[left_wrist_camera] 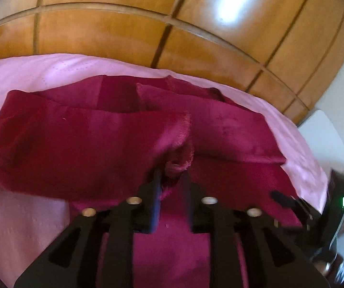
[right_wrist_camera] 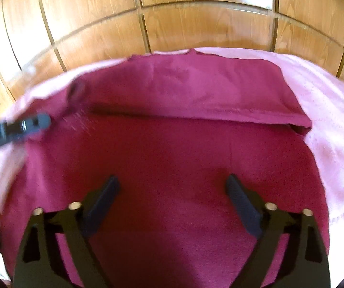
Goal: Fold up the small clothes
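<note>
On a pink sheet (right_wrist_camera: 335, 120) in front of a wooden wardrobe (right_wrist_camera: 196, 24) lies a dark red fleece garment (right_wrist_camera: 172, 156). In the right wrist view it lies mostly flat, with its far part folded over into a long band that runs from side to side. The right gripper (right_wrist_camera: 173, 187) hangs over the middle of it with its jaws wide apart and nothing between them.

Only the left wrist view shows the cloth lifted into a floppy flap, with a bunched bit of red fleece sitting between the fingers of the left gripper (left_wrist_camera: 170, 175). Those jaws are narrow and slightly parted; I cannot tell if the pads press on the cloth. That view also shows the right gripper at the right edge, and something white (left_wrist_camera: 325, 139) past the sheet.
</note>
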